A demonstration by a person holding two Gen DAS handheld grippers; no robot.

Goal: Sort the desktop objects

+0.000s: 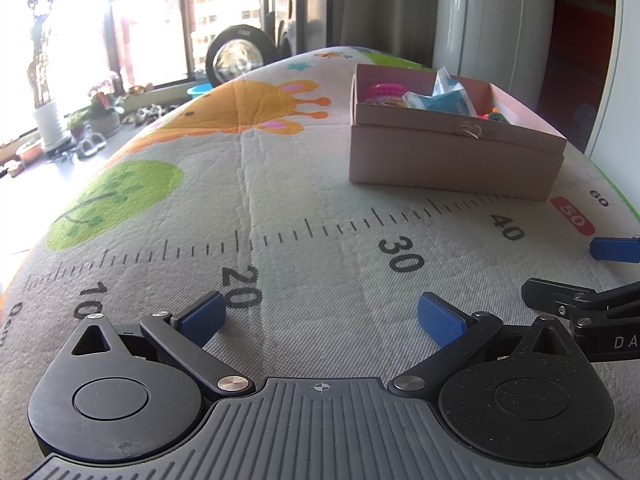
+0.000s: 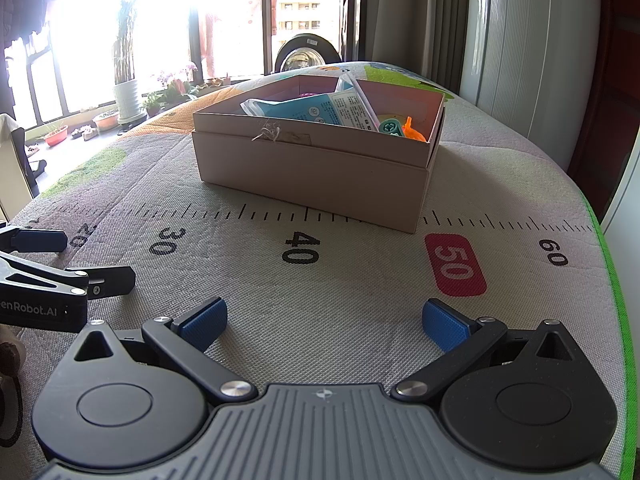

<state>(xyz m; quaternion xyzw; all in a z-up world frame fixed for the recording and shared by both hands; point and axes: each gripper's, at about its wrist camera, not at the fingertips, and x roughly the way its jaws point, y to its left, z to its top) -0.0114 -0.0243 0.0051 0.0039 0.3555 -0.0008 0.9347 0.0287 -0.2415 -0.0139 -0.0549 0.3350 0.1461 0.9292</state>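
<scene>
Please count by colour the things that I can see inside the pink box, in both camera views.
In the pink box:
Light blue: 1, the printed packet
Pink: 1, a mesh-like thing
Teal: 1, a small toy
Orange: 1, a small piece
Total: 4 that show; more may lie hidden under the packet.

Left gripper (image 1: 322, 320): black linkage arms, silver pivot screws, ribbed grey housing with a crosshair mark, textured blue pads (image 1: 440, 320). Right gripper (image 2: 324, 322): identical build; white lettering "enRobot.AI" shows on the left unit's black side.
</scene>
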